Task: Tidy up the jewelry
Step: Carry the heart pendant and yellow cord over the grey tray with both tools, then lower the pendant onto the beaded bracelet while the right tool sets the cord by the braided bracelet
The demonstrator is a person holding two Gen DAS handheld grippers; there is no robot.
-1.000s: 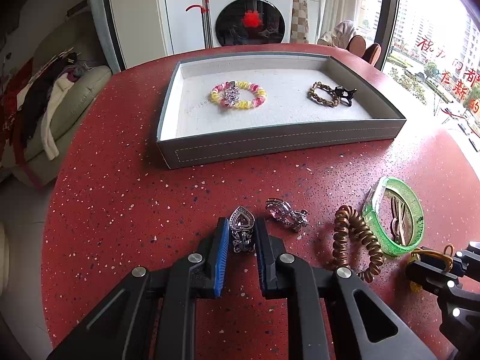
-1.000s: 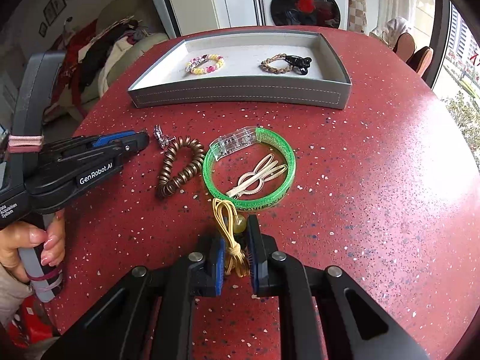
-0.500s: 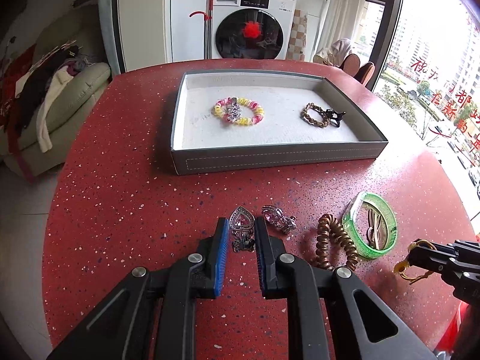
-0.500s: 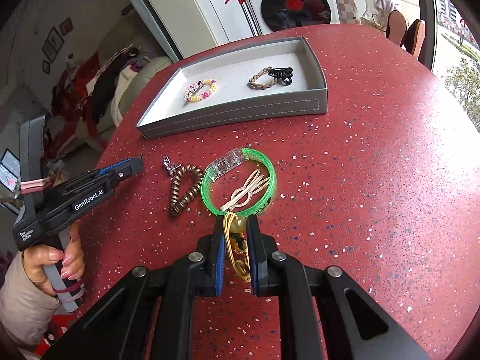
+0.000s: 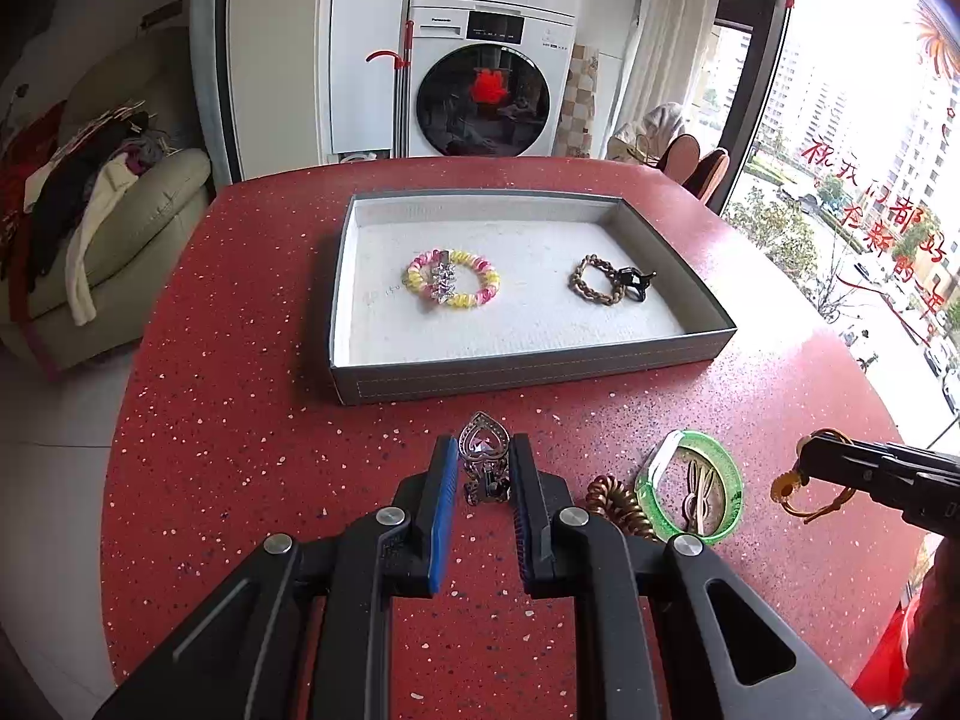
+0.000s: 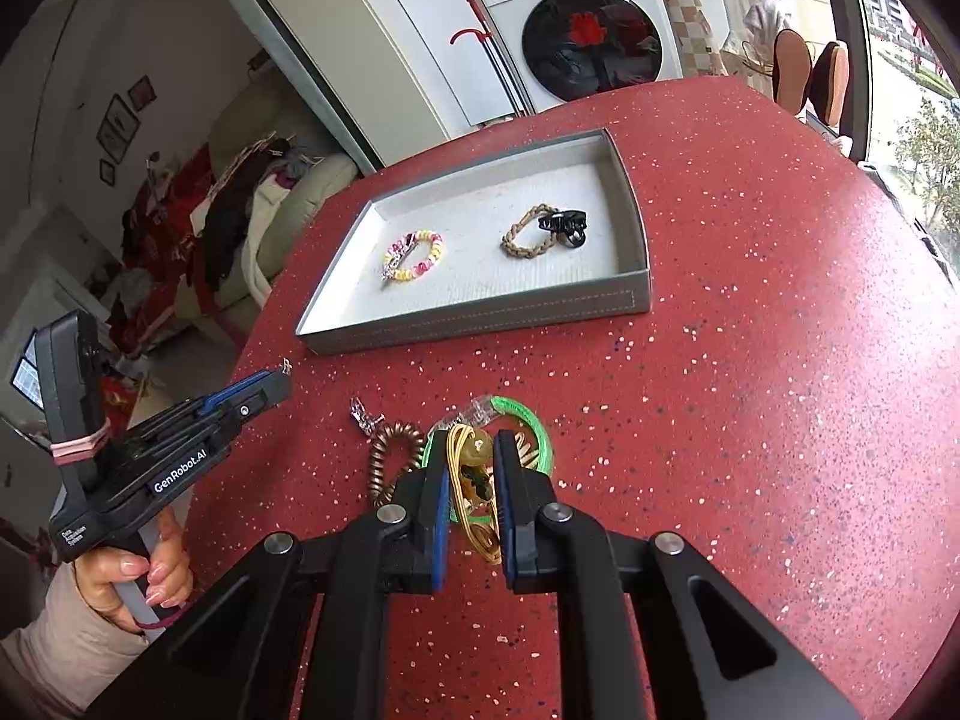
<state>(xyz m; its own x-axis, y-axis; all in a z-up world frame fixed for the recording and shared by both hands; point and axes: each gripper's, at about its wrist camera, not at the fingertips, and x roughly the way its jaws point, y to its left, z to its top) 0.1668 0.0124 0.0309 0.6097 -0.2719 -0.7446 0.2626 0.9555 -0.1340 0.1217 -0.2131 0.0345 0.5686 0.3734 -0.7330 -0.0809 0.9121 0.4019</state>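
Note:
My left gripper point(image 5: 480, 468) is shut on a silver heart-shaped hair clip point(image 5: 483, 462) and holds it above the red table. My right gripper point(image 6: 471, 480) is shut on a yellow hair tie with a bead point(image 6: 471, 474), also lifted; it shows at the right in the left wrist view point(image 5: 804, 486). The grey jewelry tray point(image 5: 528, 369) lies ahead with a pink-yellow bracelet point(image 5: 453, 279), a brown braided bracelet point(image 5: 591, 279) and a black claw clip point(image 5: 633, 283) inside.
On the table before the tray lie a green bangle point(image 5: 690, 492) with a cream clip inside, a brown spiral hair tie point(image 5: 618, 507) and a small silver clip point(image 6: 363, 414). A sofa point(image 5: 90, 240) stands left, a washing machine point(image 5: 486, 78) behind.
Both grippers have risen off the table with their items. The silver heart clip and the yellow hair tie are lifted, and the views now look down on the tray from higher.

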